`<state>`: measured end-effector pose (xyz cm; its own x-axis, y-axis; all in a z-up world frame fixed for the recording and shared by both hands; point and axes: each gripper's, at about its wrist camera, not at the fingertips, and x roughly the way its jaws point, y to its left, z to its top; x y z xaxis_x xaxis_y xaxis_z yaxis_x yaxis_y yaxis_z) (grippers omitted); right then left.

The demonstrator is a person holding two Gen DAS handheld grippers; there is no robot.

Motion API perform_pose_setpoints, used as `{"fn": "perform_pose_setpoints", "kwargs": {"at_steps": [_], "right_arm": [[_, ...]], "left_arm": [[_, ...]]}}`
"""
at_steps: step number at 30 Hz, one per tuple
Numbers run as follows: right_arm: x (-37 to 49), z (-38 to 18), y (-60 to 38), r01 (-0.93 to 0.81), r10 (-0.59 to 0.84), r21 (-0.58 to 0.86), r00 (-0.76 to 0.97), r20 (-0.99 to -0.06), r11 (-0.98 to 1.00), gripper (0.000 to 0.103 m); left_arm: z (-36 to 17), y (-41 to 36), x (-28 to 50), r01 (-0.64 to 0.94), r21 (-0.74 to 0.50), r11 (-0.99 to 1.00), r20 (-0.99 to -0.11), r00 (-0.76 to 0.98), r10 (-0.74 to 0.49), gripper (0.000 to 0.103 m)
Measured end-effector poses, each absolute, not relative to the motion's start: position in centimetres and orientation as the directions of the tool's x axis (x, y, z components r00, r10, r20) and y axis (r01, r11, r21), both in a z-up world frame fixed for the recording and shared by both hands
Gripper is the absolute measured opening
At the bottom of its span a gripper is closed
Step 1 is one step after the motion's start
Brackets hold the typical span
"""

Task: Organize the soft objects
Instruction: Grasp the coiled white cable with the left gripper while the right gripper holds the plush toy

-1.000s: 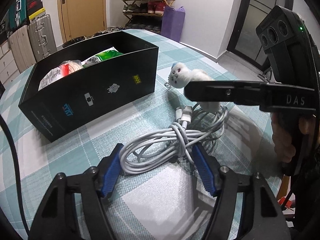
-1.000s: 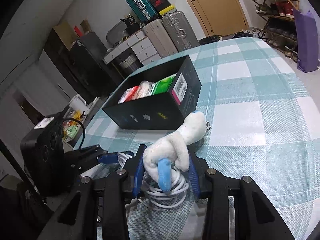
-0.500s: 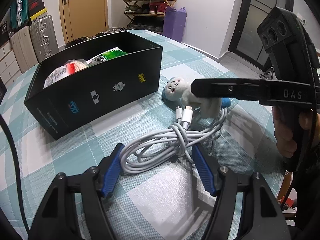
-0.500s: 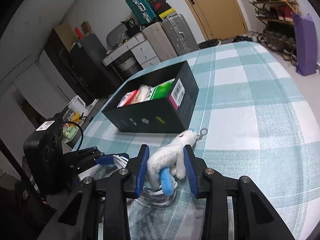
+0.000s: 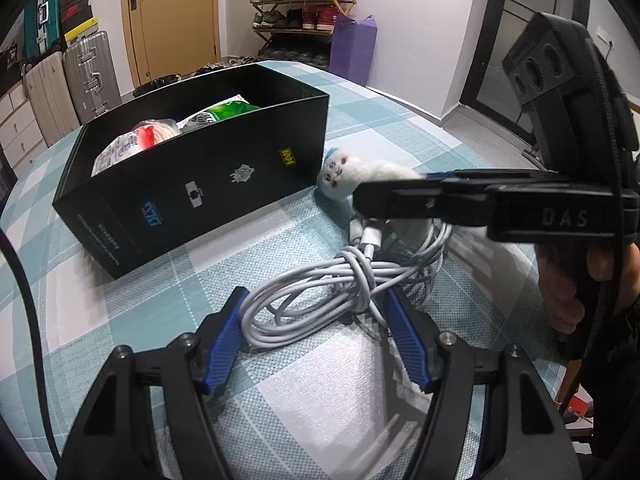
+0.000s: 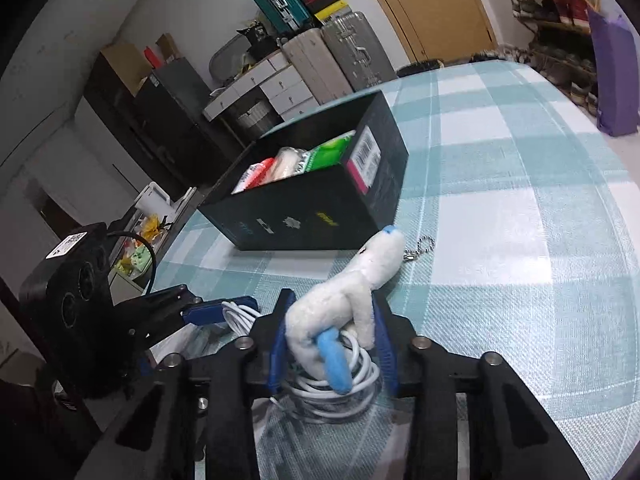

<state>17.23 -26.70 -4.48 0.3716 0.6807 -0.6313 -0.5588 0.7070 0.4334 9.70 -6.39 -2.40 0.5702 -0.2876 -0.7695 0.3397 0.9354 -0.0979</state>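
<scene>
The right gripper has its fingers clenched on the body of a small white plush toy, whose blue-tipped head points forward past the fingertips and whose blue tail hangs back between the fingers toward the camera. A bead chain trails from the toy's head onto the checked surface. Directly beneath that grasp lies a coiled white cable, part of it under the toy.

The left gripper is released: its blue fingers stand wide apart, one to each side of the near end of the coil, with nothing pressed between them. The black box, already holding some wrapped packets, sits ahead of both sets of fingers and to their left, just beside the toy's head.

The main risk appears to be the cable. The toy's tail and the coil look close enough, possibly touching, that a loop could catch and ride up with the toy when it is lifted; whether they are tangled cannot be told. The grasp also sits on soft stuffing, so the toy could squeeze out or swing as it goes over the box wall. The loose chain may drag or snag on the box rim. If the left fingers close now, they would likely pinch only some strands, leaving the rest of the coil to spill open.
</scene>
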Motion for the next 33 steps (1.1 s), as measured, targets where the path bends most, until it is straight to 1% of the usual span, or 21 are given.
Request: {"fn": "perform_pose_setpoints", "kwargs": {"at_steps": [4, 8, 19, 20, 22, 28, 33], "right_arm": [[16.7, -3.5, -27.1, -0.576, 0.706, 0.439, 0.4, -0.584, 0.69, 0.03], [16.6, -2.7, -27.7, -0.58, 0.743, 0.477, 0.412, -0.528, 0.661, 0.029], [16.0, -1.7, -27.9, -0.596, 0.787, 0.518, 0.411, -0.459, 0.614, 0.029], [16.0, -1.6, -27.8, -0.605, 0.8, 0.527, 0.399, -0.449, 0.597, 0.027], [15.8, -1.4, -27.5, -0.613, 0.811, 0.533, 0.394, -0.433, 0.583, 0.027], [15.4, -0.8, -27.4, -0.622, 0.809, 0.521, 0.404, -0.427, 0.585, 0.027], [15.2, -0.1, -27.7, -0.629, 0.811, 0.514, 0.416, -0.412, 0.584, 0.027]], "left_arm": [[-2.4, -5.7, 9.5, 0.327, -0.106, 0.939, -0.768, 0.573, -0.287, 0.065], [-2.3, -5.0, 9.3, 0.319, -0.115, 0.941, -0.766, 0.575, -0.289, 0.064], [-2.1, -3.6, 8.3, 0.288, -0.121, 0.95, -0.761, 0.588, -0.275, 0.062], [-2.2, -3.5, 8.4, 0.284, -0.129, 0.95, -0.763, 0.584, -0.278, 0.062], [-2.3, -3.4, 8.4, 0.28, -0.135, 0.951, -0.762, 0.584, -0.28, 0.062], [-2.0, -2.7, 8.0, 0.269, -0.131, 0.954, -0.752, 0.6, -0.272, 0.062], [-1.6, -1.4, 7.4, 0.247, -0.162, 0.955, -0.738, 0.612, -0.284, 0.06]]}}
